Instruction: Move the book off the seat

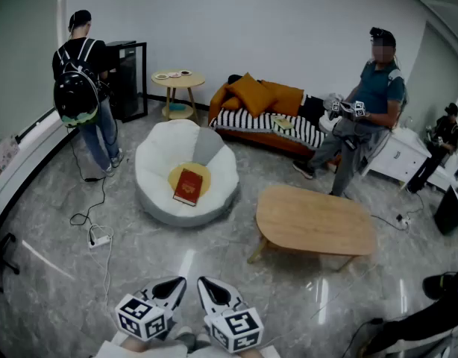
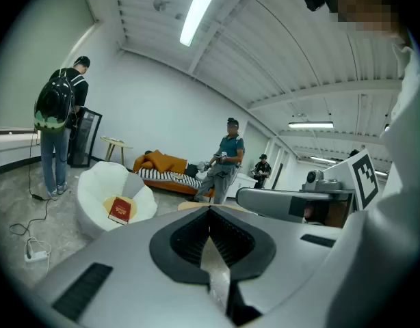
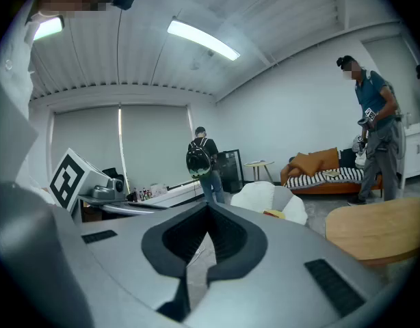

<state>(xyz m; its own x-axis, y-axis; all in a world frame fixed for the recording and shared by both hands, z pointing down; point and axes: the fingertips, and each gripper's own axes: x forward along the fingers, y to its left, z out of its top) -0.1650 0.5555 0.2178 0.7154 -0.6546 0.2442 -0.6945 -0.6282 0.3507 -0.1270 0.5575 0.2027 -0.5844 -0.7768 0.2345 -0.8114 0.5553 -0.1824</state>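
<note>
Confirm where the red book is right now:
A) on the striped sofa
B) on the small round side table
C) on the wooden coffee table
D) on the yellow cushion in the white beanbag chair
D: in the head view the red book lies flat on the yellow cushion in the hollow of the white beanbag chair, well apart from the wooden coffee table.
</note>
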